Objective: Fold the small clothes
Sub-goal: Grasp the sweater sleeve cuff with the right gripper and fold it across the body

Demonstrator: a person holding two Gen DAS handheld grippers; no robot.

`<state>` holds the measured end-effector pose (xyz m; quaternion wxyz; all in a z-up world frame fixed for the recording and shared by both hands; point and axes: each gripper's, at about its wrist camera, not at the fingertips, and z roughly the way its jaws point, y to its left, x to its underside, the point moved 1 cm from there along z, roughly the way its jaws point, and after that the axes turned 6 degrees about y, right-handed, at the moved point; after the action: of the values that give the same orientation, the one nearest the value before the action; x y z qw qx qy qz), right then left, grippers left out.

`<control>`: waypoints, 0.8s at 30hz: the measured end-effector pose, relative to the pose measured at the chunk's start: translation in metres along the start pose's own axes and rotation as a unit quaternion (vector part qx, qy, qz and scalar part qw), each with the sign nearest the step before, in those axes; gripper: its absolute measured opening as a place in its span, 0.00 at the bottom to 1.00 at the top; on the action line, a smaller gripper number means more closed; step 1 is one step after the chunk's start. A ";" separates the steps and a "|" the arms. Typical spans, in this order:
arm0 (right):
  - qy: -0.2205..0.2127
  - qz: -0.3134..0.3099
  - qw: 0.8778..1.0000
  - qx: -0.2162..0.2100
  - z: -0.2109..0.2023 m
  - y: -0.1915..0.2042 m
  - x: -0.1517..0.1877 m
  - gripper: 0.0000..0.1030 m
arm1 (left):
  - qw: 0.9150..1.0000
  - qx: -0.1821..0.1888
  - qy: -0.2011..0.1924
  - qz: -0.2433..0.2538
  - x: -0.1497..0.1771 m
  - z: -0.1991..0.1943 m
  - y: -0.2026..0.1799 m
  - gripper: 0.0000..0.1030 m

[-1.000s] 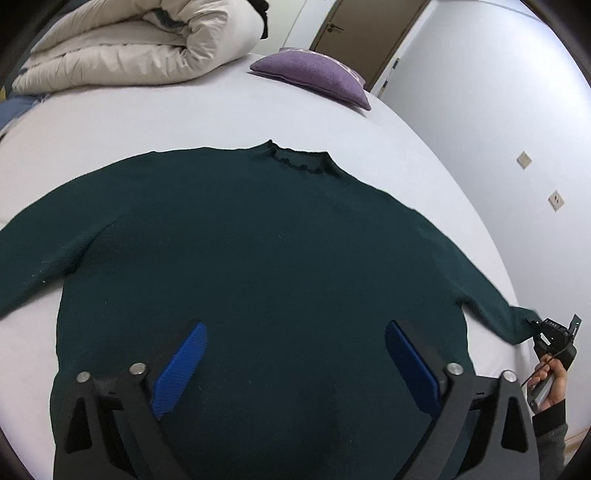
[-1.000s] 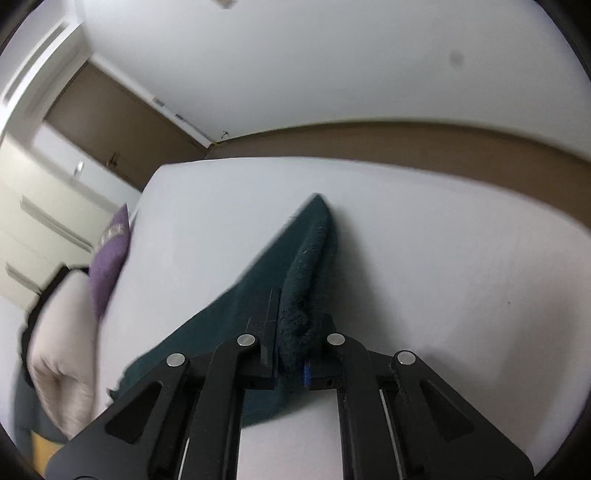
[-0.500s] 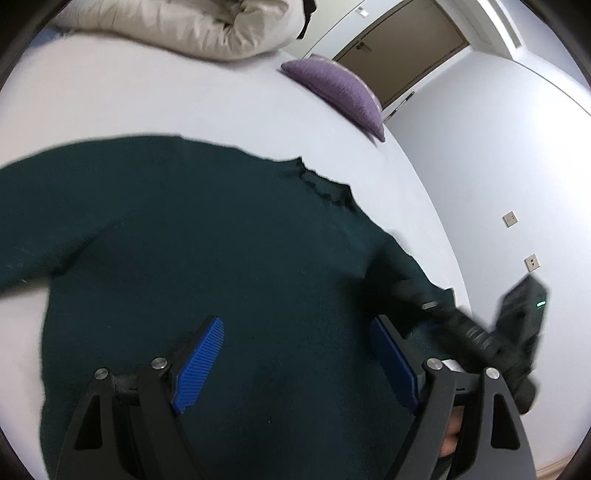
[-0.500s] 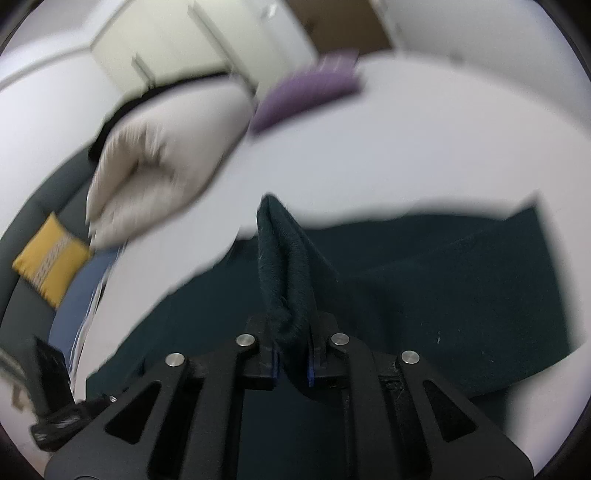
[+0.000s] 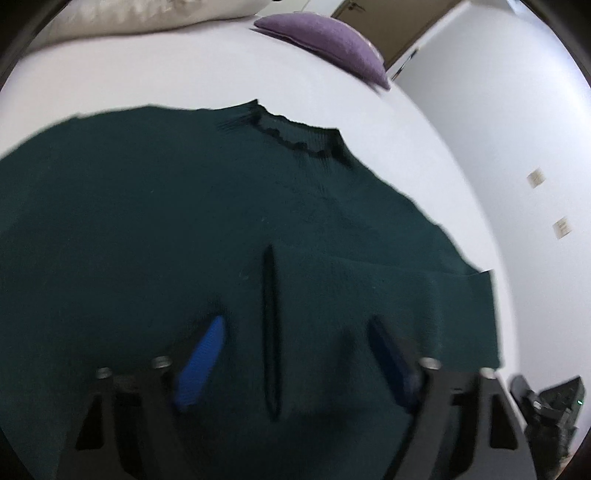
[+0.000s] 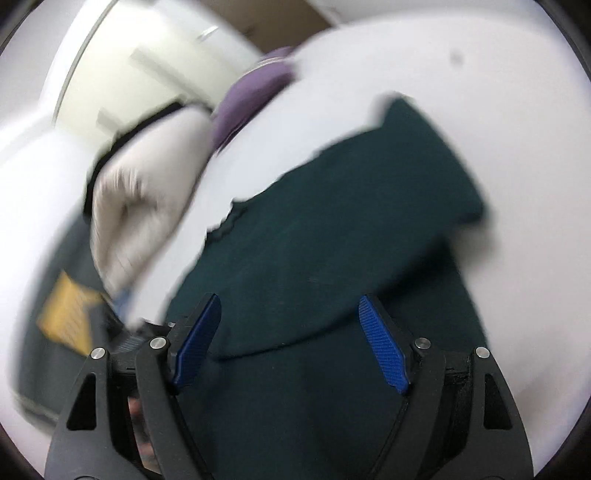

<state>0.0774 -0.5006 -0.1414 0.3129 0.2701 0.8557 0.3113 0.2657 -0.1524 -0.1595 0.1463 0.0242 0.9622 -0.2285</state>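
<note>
On the white bed (image 5: 155, 74), one dark green sweater (image 5: 155, 221) lies spread flat, neck toward the far side, its right sleeve (image 5: 424, 295) folded across the chest, cuff near the middle. Left to right in the left wrist view: one beige duvet (image 5: 147, 18) at the far left, one purple pillow (image 5: 325, 37) at the far edge, one brown door (image 5: 388, 22), white wall with two plates (image 5: 535, 178). Left gripper (image 5: 295, 339) hangs over the lower front of the sweater, jaws apart and closing, cuff edge between them, pads not pressing it. Right gripper (image 6: 288, 328) is over the folded sleeve, jaws apart and opening, holding nothing; blurred. Right wrist view also shows one yellow cushion (image 6: 66, 314) at left and white cupboards (image 6: 155, 66) behind.
</note>
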 end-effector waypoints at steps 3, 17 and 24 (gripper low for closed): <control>0.003 0.053 0.998 -0.031 -0.015 -0.032 0.006 0.74 | 0.999 -0.039 0.002 0.023 -0.007 0.001 -0.008 0.27; -0.023 0.142 0.984 -0.101 0.018 -0.053 -0.025 0.74 | 0.999 0.017 -0.035 -0.006 -0.027 -0.039 0.028 0.42; -0.021 0.125 0.987 -0.099 0.023 -0.046 -0.024 0.74 | 0.999 0.027 0.021 0.022 0.001 0.002 -0.002 0.27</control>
<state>0.0970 -0.5385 -0.1793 0.3145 0.3485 0.7737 0.4254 0.2647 -0.1549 -0.1606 0.1304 0.0537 0.9578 -0.2506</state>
